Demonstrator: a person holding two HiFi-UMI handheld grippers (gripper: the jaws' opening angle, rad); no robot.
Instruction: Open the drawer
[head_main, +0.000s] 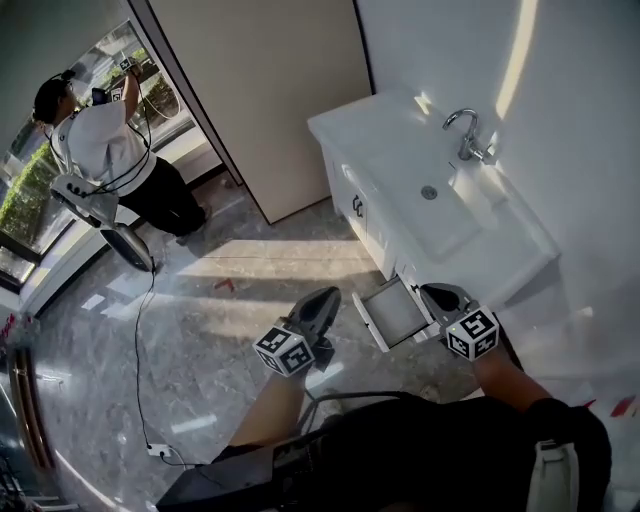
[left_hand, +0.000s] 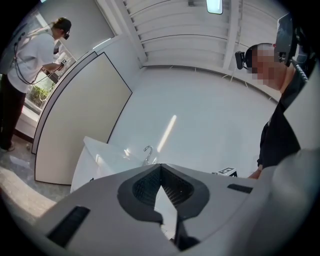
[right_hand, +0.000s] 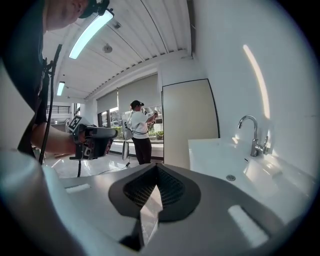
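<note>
Right tool (head_main: 436, 293) shut — open drawer (head_main: 393, 313) near, untouched.

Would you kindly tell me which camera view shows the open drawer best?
The head view: the drawer stands pulled out of the vanity, its inside seen from above. Both gripper views look toward the faucet and miss the drawer.
</note>
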